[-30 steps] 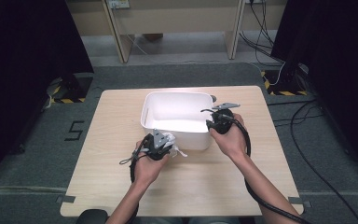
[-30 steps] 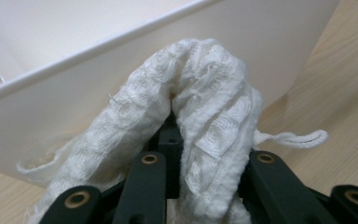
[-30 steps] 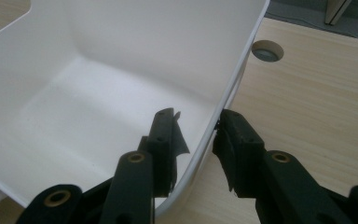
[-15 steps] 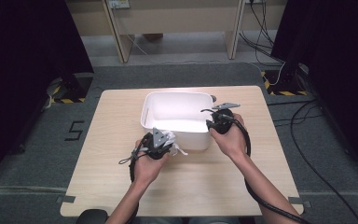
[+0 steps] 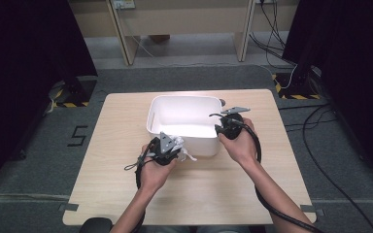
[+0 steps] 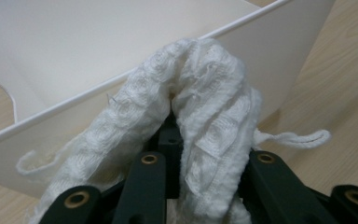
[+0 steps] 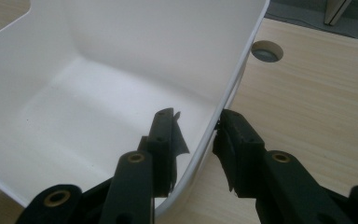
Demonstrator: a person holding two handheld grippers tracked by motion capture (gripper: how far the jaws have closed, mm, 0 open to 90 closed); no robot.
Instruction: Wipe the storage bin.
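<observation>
Two grippers, left gripper (image 6: pixel 205 163) jaws clamping white cloth (image 6: pixel 200 107), right gripper (image 7: pixel 196 140) jaws gripping tub (image 7: pixel 121 60) rim

The bin (image 5: pixel 184 114) stands on the table (image 5: pixel 116 145), toward its far middle. The left tool (image 5: pixel 171 145) sits before the bin's near wall, with the cloth (image 6: pixel 200 107) between its jaws. The right tool (image 7: pixel 196 135) straddles the bin's right rim, one jaw inside, one outside.

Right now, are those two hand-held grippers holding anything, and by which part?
The left hand-held gripper pinches a white cloth at a bunched fold. The right hand-held gripper straddles the white bin wall at its rim.
</observation>
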